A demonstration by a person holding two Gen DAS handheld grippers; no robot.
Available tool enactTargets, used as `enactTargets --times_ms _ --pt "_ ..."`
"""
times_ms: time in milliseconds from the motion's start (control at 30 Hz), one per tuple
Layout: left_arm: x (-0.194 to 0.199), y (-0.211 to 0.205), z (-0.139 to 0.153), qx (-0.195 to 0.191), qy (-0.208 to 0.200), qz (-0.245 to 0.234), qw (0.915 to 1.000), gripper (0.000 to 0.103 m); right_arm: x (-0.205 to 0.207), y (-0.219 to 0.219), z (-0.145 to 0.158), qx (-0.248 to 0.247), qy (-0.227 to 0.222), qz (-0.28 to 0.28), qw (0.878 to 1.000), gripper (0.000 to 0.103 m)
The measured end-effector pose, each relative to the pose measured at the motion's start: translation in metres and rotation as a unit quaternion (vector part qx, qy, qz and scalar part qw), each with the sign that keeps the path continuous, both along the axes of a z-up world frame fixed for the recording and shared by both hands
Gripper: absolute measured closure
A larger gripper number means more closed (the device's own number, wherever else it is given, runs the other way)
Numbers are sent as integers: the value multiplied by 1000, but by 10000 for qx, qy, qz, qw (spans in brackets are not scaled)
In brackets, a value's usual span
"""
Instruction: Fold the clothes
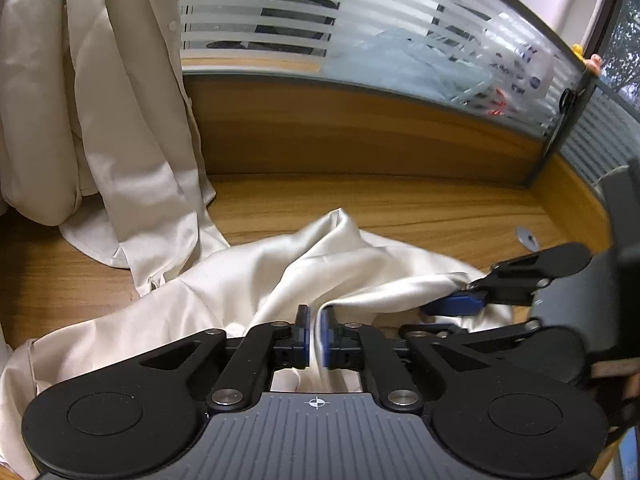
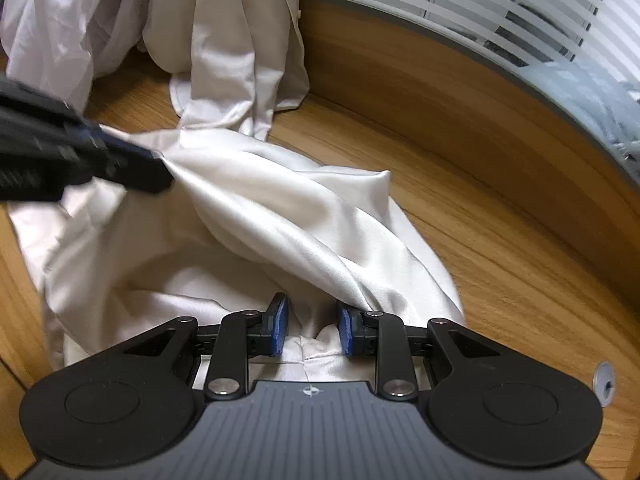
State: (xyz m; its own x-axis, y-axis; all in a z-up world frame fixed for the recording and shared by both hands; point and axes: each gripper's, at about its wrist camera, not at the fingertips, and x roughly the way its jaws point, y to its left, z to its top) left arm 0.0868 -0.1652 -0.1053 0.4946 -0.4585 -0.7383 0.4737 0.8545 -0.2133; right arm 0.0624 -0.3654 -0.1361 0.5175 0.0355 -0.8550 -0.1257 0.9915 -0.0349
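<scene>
A cream satin garment lies crumpled on the wooden desk. In the left wrist view my left gripper has its blue pads only a thin slit apart, and a fold of the garment fills that slit. The right wrist view shows my left gripper at the left, with a taut ridge of cloth running from its tip. My right gripper stands over the garment's near part. Its pads are well apart, with loose cloth and a seam between them. The ridge ends against its right pad. My right gripper also shows at the right of the left wrist view.
More cream clothing hangs at the back left and reaches the desk. A crumpled white cloth lies beside it. A wood and frosted-glass partition walls the far side. A cable grommet sits in the desk at the right.
</scene>
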Motion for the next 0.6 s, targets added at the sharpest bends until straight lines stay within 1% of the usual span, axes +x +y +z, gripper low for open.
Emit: enactTargets --times_ms 33,67,100,167,200,300,400,433,467,500,533,567,600 --pt "1 2 -1 -9 17 30 10000 82 -2 2 3 139 -6 52 9999 71" --pt "1 4 -1 -30 46 67 10000 76 -4 4 6 274 -23 162 9995 71" --pt "2 7 -1 -53 78 103 9999 72 -6 7 9 408 -45 295 9987 71" --pt "3 13 -2 -113 161 203 9996 71 -9 15 14 611 -59 558 9966 77" --pt "4 16 -3 -141 208 255 9994 70 -8 20 14 655 -40 686 9955 83" --pt "5 24 -6 -183 316 395 9986 68 -5 31 8 672 73 942 9933 84" --pt "2 30 -4 -227 357 470 9980 62 5 35 -6 500 295 954 9937 83" --pt "0 33 -3 -253 366 489 9978 60 7 36 -11 409 324 927 9943 78" --pt "-2 35 -2 -270 377 515 9976 56 9 37 -14 325 339 905 9948 73" --pt "-4 38 -1 -281 388 551 9973 51 12 37 -19 269 390 882 9950 63" --pt "-6 40 -1 -287 395 586 9971 48 15 35 -24 225 456 860 9950 57" --pt "-8 43 -1 -283 392 611 9970 46 17 36 -27 191 494 903 9945 56" --pt "-11 45 -1 -260 382 627 9970 45 19 38 -30 162 519 971 9938 51"
